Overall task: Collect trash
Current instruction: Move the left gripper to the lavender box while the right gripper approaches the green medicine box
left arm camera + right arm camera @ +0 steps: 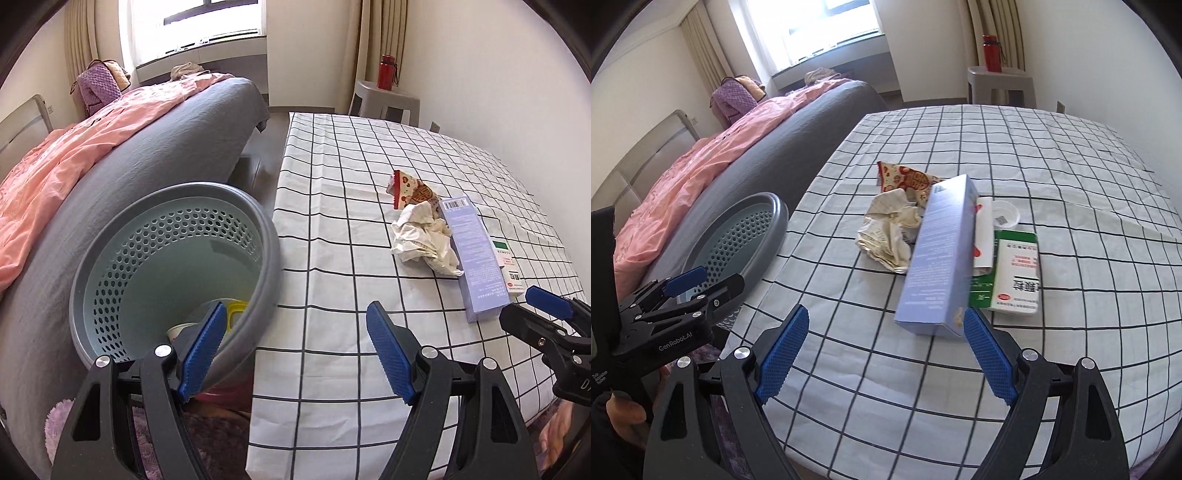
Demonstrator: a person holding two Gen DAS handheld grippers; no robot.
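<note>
Item: trash cluster on white black-gridded tabletop [960, 369]. Contents: long lavender cardboard box [934, 258], crumpled white paper wad [886, 236] at its left, red-patterned snack wrapper [905, 177] beyond, green-and-white medicine carton [1015, 273] at right.

Receptacle: grey perforated plastic bin [177, 258], off tabletop's left edge.

Left gripper [295, 354]: wide open, empty, near bin.

Right gripper [886, 358]: wide open, empty, box's near end just ahead.

Risk: closing on the box may nudge the touching neighbours or skew the box.
</note>
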